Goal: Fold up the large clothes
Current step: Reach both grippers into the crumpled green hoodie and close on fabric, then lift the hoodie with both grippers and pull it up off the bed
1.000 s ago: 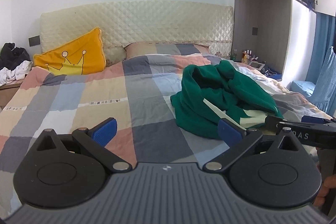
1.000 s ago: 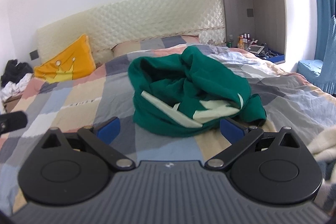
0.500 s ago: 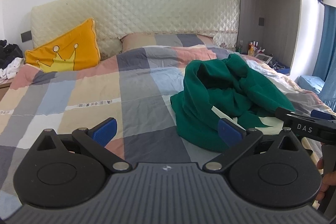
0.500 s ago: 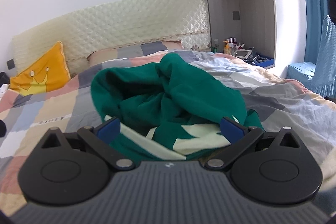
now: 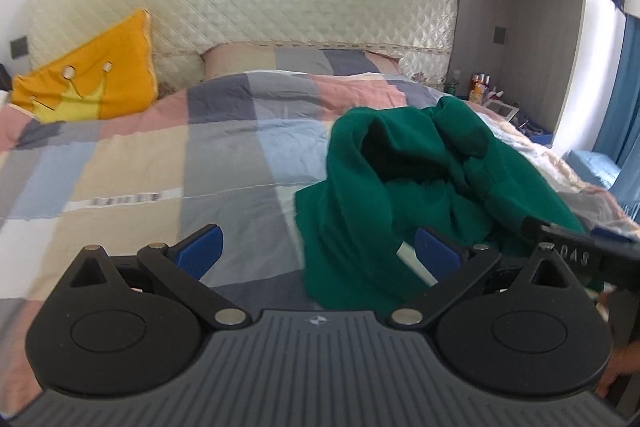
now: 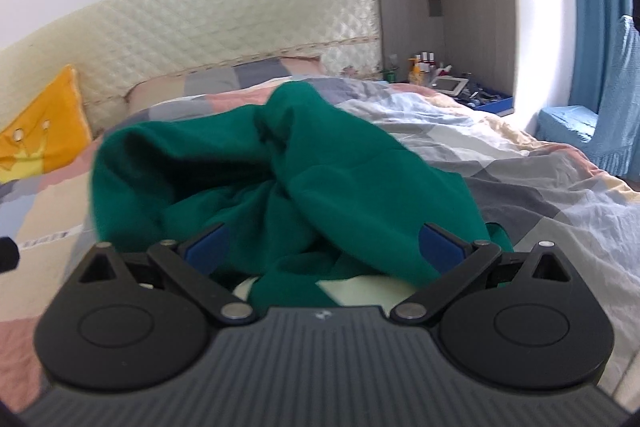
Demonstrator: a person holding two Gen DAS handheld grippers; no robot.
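Still-unfolded green garment (image 6: 280, 187), crumpled in a heap on the checked duvet (image 5: 160, 163), both tongs (image 5: 318, 253) (image 6: 322, 247) spread wide.

A home bedroom: a bed with a patchwork quilt in grey, pink and beige squares (image 5: 224, 163), a cream quilted headboard (image 5: 256, 7), a yellow crown-print cushion (image 5: 92, 75), grey built-in wardrobe units (image 6: 440, 7) and blue curtains (image 6: 596, 27).
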